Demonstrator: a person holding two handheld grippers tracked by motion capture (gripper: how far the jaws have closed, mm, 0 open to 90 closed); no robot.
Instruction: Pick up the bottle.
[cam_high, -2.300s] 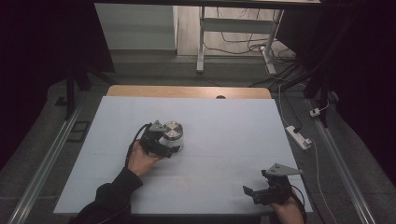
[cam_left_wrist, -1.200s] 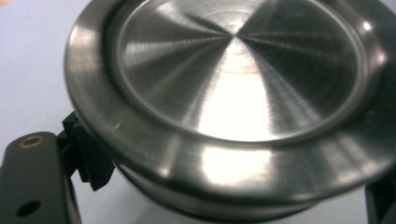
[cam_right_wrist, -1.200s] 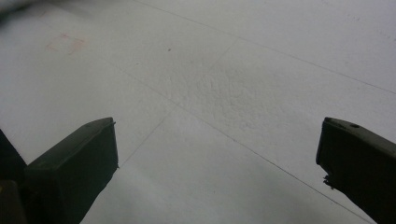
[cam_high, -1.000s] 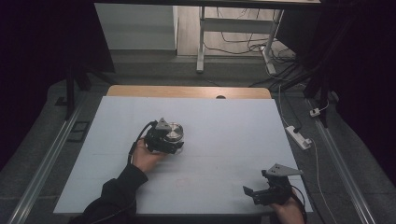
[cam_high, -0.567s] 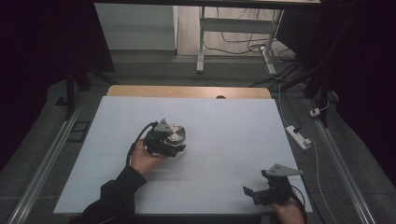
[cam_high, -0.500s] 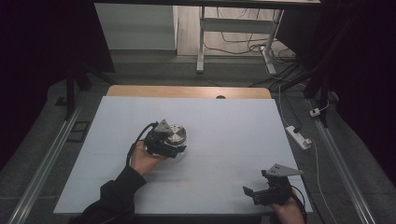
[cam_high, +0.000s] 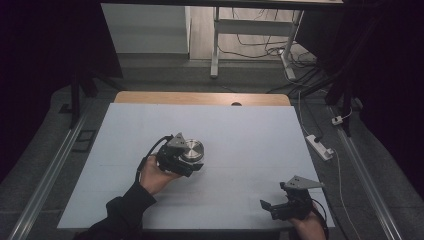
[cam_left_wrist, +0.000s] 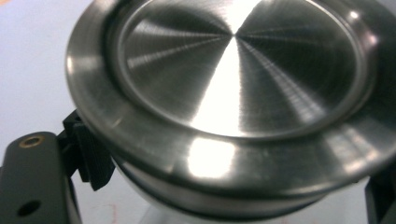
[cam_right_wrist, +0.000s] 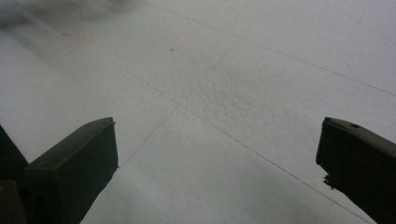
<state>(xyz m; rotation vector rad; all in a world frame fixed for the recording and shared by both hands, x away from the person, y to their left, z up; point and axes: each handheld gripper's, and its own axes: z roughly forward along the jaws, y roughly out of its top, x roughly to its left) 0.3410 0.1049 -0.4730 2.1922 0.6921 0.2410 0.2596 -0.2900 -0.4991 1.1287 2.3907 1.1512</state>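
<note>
Steel tin (cam_high: 192, 150) is in my left tool (cam_high: 176, 159) right now, so the pickup part looks done as far as I can judge. It's a round brushed-metal container with a lipped lid, sitting a bit left of the middle of the desk (cam_high: 250, 130), out over the pale blue mat. From the high view I honestly can't tell if it's lifted clear of the mat or just skimming it.

In the left gripper view the lid (cam_left_wrist: 233, 70) is right up against the camera, tilted, with the rim hanging over the jaws. One ribbed black pad (cam_left_wrist: 91, 156) is tucked in under the rim against the tin's side wall at lower left, and the other jaw is just a dark sliver at the lower right edge. So I read it as clamped on the body of the tin below the lid, jaws pulled in as tight as they go around it, the tin sitting between them and slightly above.

My right tool (cam_high: 280, 206) is parked near the front right corner of the desk, well apart from the tin. In the right gripper view its two jaws stand wide apart with bare mat (cam_right_wrist: 224, 93) between them, holding nothing.

What's left, my guess: carry the tin wherever it's going and set it down, or bring the right tool over to work the lid while the left holds the body. There's no obvious drop spot on the desk, so I can't say which.
</note>
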